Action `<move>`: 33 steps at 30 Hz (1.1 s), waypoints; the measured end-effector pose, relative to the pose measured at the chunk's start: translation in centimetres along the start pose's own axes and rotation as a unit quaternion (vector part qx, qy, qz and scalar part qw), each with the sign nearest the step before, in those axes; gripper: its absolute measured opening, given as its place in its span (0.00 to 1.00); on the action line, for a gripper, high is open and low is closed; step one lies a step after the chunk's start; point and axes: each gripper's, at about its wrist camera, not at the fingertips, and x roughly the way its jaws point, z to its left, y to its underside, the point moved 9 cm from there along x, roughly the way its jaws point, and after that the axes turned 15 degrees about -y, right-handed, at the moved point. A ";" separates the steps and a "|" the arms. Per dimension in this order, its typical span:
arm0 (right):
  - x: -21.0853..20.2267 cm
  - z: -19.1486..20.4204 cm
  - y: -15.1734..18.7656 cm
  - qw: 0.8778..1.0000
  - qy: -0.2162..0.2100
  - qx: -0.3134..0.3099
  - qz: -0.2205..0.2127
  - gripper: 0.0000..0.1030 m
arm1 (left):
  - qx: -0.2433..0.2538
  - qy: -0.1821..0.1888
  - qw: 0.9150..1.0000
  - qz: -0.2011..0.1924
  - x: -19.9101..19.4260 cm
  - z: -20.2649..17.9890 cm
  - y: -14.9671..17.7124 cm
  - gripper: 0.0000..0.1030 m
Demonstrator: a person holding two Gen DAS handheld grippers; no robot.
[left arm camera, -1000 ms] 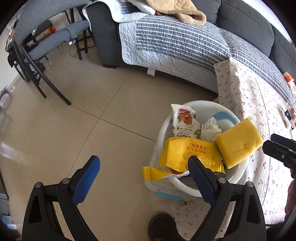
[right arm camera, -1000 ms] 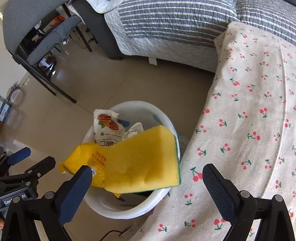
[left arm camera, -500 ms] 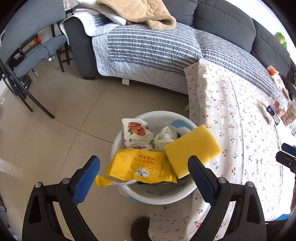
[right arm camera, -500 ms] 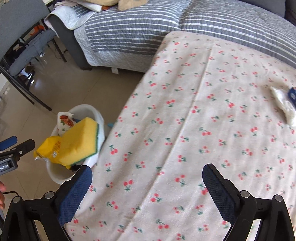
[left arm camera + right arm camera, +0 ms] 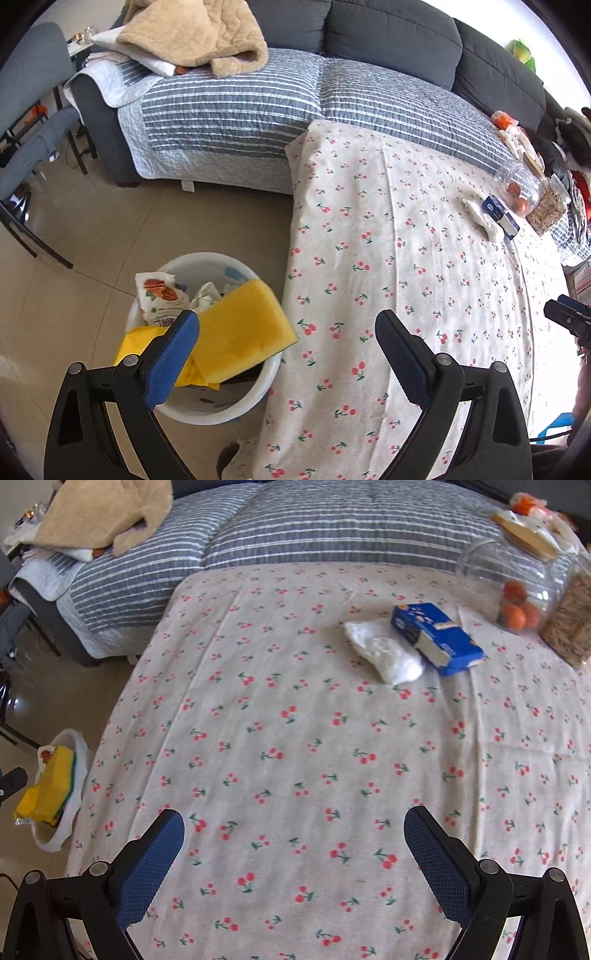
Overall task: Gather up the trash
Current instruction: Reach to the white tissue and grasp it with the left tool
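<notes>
Left wrist view: the left gripper hangs released and empty, lower centre. The white bin at lower left is overfull, and the yellow sponge leans across its rim; one nudge could tip it onto the floor.

Right wrist view: the right gripper gapes empty over the cherry-print surface. The crumpled tissue, upper right, touches the blue box. A careless pinch may drag both.

We are in a home living room: a dark grey sofa under a striped quilt, with a beige blanket heaped on it. Before the sofa stands a table in a cherry-print cloth; chairs stand beside its end on tiled floor.
</notes>
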 end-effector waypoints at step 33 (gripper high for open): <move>-4.4 -19.4 0.3 0.991 0.062 0.119 -0.020 0.99 | 0.083 0.124 0.989 -0.002 2.9 -31.8 -6.3 0.77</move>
